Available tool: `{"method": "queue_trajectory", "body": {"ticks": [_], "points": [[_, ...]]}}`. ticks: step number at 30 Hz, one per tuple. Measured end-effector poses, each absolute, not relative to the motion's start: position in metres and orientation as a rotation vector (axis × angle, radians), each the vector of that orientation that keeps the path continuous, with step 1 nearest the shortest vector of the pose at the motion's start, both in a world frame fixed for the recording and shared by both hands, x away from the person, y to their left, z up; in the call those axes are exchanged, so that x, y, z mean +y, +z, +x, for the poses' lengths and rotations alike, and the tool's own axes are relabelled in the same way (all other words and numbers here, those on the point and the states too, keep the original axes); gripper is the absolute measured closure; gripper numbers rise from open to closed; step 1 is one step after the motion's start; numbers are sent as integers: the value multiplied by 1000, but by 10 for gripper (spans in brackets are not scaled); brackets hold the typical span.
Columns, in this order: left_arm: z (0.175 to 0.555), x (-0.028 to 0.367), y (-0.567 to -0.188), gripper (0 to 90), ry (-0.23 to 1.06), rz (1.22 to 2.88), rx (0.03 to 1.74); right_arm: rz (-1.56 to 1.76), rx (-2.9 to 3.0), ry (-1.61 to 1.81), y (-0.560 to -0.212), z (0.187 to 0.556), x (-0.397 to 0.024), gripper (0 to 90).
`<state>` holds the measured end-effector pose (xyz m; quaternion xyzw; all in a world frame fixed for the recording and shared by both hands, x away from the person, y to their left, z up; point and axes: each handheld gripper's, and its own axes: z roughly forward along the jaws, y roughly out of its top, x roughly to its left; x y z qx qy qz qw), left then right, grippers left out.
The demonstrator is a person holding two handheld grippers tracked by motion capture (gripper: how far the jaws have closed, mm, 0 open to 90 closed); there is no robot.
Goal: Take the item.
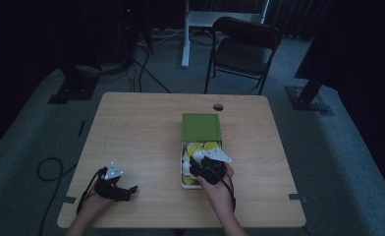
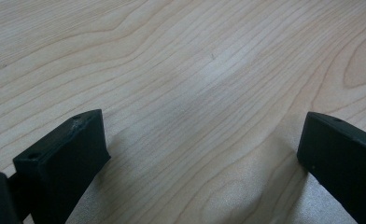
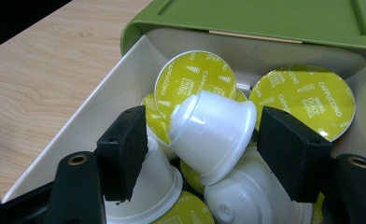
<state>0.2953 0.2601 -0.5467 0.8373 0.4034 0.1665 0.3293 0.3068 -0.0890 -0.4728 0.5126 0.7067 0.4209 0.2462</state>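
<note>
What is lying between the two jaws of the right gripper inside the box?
In the right gripper view, a white coffee capsule lies tilted between the jaws of the right gripper, atop other capsules in the cream box. Small gaps remain on both sides.

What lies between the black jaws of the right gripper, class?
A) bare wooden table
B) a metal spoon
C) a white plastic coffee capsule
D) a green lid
C: in the right gripper view, the white plastic coffee capsule lies tilted between the right gripper's jaws, inside the cream box of yellow-foiled capsules.
</note>
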Motion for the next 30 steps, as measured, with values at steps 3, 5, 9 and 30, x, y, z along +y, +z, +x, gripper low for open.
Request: {"method": "queue_trajectory", "body": {"ticks": [3,5,9,30], "points": [[295,260,-547,15,436,2191,1056,1396,1928,1145,-473,307,-87,329],[295,260,-547,15,436,2190,1056,1399,1931,1143,-473,308,-86,346],[295,260,-547,15,436,2190,1057,1385,1920,1137,-474,309,-84,373],[295,260,-547,15,436,2190,1057,1410,1966,1151,-478,318,-85,559]]}}
